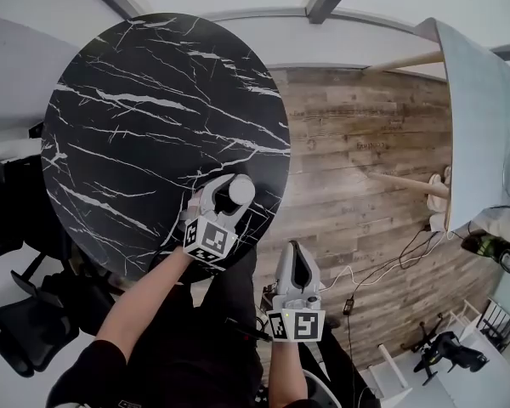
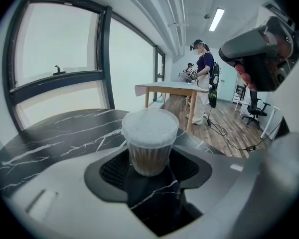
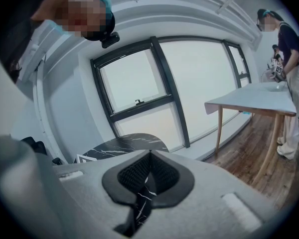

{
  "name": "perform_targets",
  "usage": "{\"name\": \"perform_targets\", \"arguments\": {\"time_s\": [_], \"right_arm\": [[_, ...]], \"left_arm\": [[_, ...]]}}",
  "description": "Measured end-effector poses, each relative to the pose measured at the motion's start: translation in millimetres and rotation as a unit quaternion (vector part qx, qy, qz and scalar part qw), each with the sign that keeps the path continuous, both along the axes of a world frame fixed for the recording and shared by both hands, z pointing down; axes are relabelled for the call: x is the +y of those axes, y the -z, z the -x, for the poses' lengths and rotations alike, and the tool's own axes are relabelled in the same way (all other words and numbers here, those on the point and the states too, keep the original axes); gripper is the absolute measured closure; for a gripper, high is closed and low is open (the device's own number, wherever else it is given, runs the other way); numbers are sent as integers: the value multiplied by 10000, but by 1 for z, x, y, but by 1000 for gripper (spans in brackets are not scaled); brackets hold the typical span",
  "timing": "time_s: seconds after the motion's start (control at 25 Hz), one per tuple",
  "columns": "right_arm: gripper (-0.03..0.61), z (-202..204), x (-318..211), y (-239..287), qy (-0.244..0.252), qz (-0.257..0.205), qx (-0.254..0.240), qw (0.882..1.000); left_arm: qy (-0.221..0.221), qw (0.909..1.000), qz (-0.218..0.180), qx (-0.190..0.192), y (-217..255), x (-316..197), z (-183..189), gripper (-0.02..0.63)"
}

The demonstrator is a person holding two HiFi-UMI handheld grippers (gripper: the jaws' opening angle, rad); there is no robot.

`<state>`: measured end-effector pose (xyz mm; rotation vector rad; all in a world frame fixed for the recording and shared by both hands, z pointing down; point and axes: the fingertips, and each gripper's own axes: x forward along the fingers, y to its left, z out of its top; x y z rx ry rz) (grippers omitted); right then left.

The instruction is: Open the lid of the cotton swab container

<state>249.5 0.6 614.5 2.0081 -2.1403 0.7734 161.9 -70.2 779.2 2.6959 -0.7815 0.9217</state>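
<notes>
- Head view: the cotton swab container (image 1: 241, 191) shows only its white top (the left gripper (image 1: 232, 190) covers its body).
- Left gripper view: through its cloudy wall, the contents are a brownish blur.
- Right gripper view: 1 standing person (image 3: 289, 49) is cut by the right edge.

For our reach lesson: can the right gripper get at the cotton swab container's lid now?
Probably yes: the lid stands bare above the left gripper, which clamps the container lower down, and nothing lies between it and the right gripper, though its shut jaws must open.
</notes>
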Motion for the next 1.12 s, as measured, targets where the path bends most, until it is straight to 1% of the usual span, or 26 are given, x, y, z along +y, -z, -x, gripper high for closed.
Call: {"name": "perform_targets", "arguments": {"time_s": [0.16,0.68,1.12], "right_arm": [[583,7,5,1,12,-13,16,10000],[583,29,20,2,122,-17,71,9999],[583,48,34,15,256,-116,157,9995]], "left_arm": [[-93,10000,-33,-2,3,6,7,354],[-185,9997,-40,173,16,28,21,354],[-366,9989,-143,270,53,48,39,354]]}}
